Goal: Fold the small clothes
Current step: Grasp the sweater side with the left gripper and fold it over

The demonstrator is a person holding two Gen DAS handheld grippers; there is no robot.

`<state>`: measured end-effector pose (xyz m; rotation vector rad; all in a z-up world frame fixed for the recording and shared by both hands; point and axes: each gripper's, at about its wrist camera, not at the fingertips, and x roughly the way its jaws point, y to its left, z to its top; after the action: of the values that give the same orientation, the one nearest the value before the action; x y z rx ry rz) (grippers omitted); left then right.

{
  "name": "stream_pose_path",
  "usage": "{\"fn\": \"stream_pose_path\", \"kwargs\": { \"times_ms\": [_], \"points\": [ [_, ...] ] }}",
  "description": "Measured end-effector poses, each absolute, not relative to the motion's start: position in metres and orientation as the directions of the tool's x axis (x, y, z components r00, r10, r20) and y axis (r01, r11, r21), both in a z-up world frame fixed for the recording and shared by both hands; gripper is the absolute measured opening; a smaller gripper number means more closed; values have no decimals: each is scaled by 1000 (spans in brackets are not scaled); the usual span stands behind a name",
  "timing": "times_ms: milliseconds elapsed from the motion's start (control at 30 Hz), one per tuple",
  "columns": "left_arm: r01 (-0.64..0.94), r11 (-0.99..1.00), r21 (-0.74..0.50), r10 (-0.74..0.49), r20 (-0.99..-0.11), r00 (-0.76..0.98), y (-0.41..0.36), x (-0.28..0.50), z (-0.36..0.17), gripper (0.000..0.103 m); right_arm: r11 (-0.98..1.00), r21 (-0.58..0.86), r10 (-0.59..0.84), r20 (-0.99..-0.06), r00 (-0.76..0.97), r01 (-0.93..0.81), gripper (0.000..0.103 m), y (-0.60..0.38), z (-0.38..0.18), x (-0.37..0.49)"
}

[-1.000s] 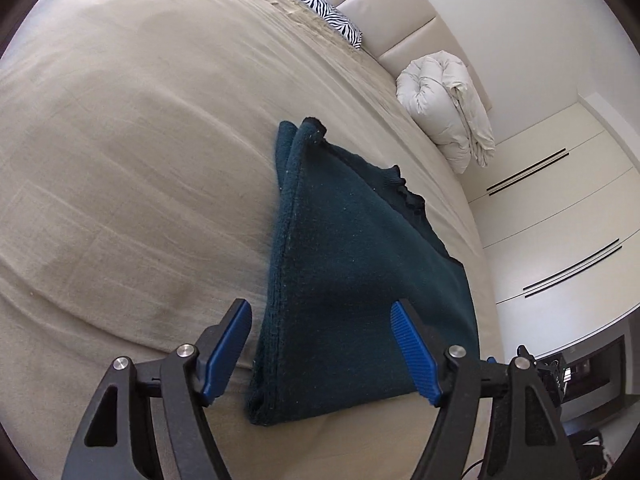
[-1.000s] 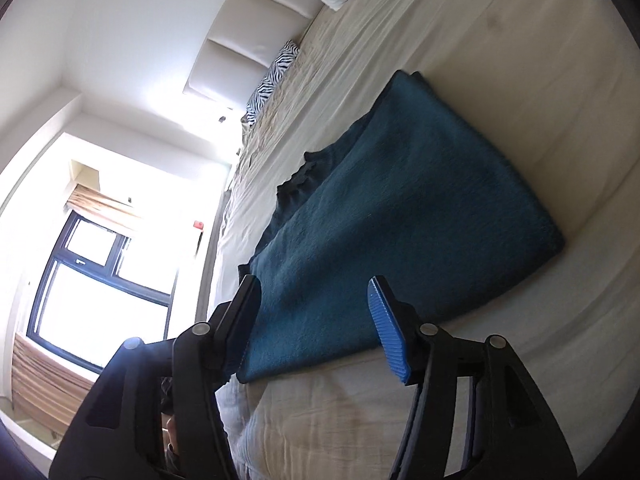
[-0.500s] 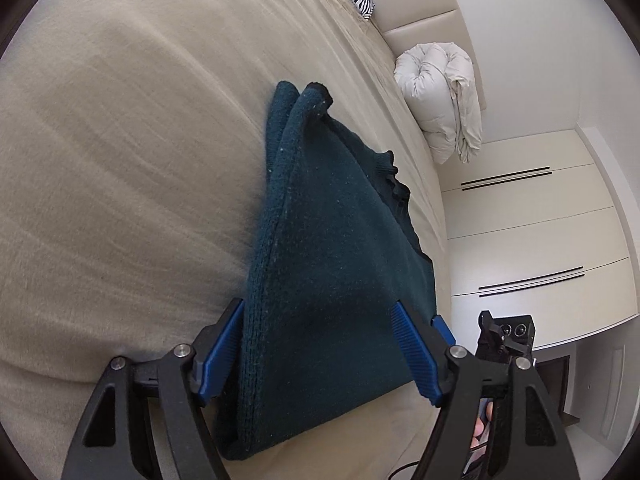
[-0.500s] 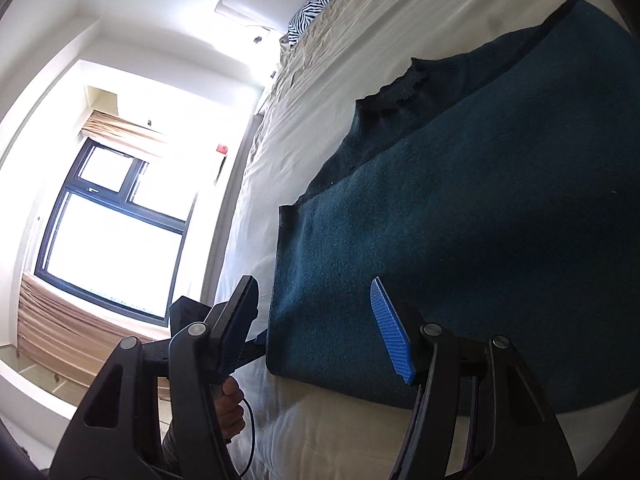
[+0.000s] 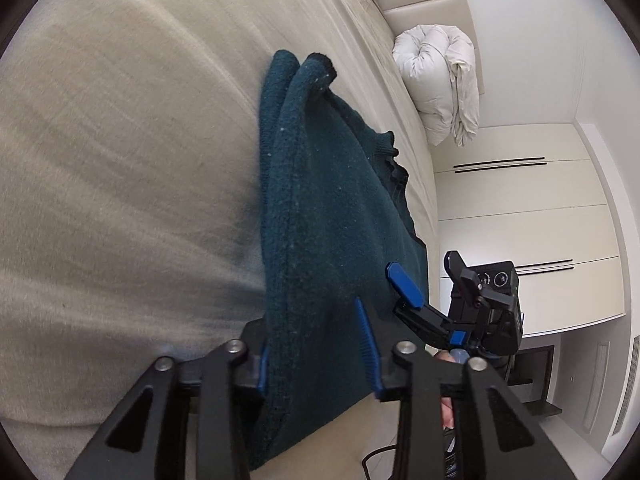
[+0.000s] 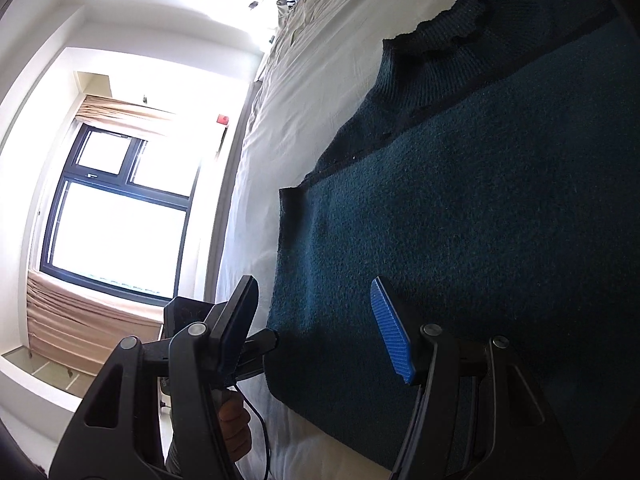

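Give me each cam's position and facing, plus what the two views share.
Left wrist: rides the left gripper, looking along the bed toward the wardrobe; its jaws have just been closing on the teal sweater.
Right wrist: rides the right gripper, open, facing the window; a hand shows.
Shared: sweater, bed, each other's gripper.

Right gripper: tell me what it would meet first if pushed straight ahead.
The right gripper, jaws open, would likely first meet the near edge of the dark teal sweater lying on the bed; depth is uncertain.
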<state>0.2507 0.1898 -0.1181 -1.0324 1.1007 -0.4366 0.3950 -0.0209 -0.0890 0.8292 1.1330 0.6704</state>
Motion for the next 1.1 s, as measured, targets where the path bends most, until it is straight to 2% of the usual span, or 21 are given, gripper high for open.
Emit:
{"fn": "stream_pose_path", "kwargs": {
  "times_ms": [33,233,533,867,1100],
  "points": [
    [-187,486,-854,-739,-515,434,190,251,-120,16,539,841,813,-506,288,-43,58,-20,-89,396],
    [-200,464,-863,-728,-500,469,194,244,-121,14,546,837,814,-523,254,-27,57,-18,-102,404],
    [-125,534,-836,-698,-520,492,169,254,-72,13,456,890,860,-437,263,-12,57,-44,-105,400],
    [-9,649,-760,-679,-585,445,89,278,-33,13,314,949,892,-290,346,-12,65,-125,-88,396],
    [41,707,-706,-662,-641,388,33,289,-42,13,287,958,886,-266,379,1,69,-169,-87,397]
  ]
}}
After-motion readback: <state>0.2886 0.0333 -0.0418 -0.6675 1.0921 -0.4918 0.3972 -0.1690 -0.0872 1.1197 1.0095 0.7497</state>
